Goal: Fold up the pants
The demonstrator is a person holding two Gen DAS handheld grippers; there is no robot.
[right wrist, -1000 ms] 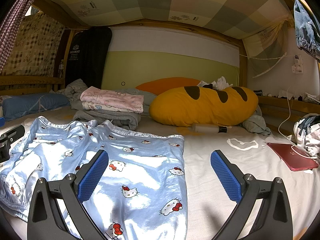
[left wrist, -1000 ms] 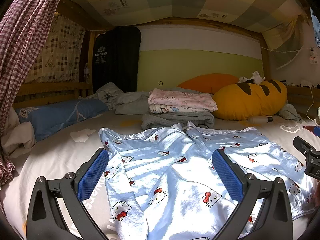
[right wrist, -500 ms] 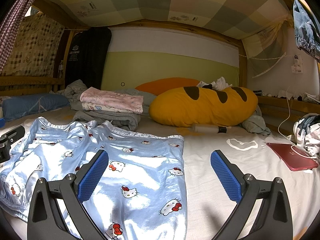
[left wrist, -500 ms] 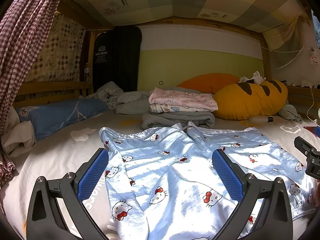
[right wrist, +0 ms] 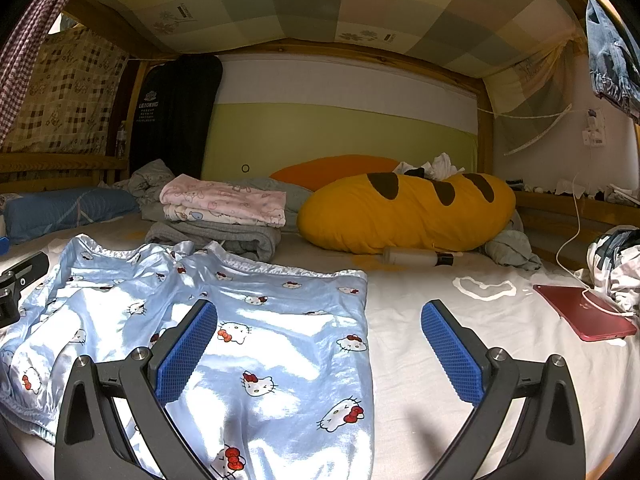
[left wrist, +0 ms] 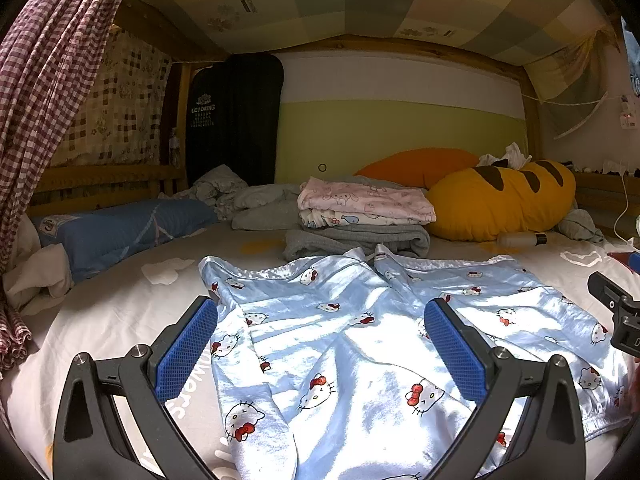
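Note:
Light blue satin pants (left wrist: 344, 344) with a cartoon cat print lie spread flat on the white bed sheet (left wrist: 120, 304). They also show in the right wrist view (right wrist: 264, 320). My left gripper (left wrist: 320, 344) is open and empty, hovering just above the left half of the pants. My right gripper (right wrist: 318, 340) is open and empty, over the right edge of the pants, its left finger above the cloth and its right finger above bare sheet. The right gripper's body shows at the right edge of the left wrist view (left wrist: 618, 312).
A stack of folded clothes (left wrist: 360, 216) lies behind the pants. A yellow bread-shaped pillow (right wrist: 404, 212) and a bottle (right wrist: 416, 258) lie at the back right. A red tablet (right wrist: 584, 316) with a cable lies right. A blue pillow (left wrist: 116, 232) lies left.
Both grippers have stayed nearly still, open over the pants; the views shifted only very slightly.

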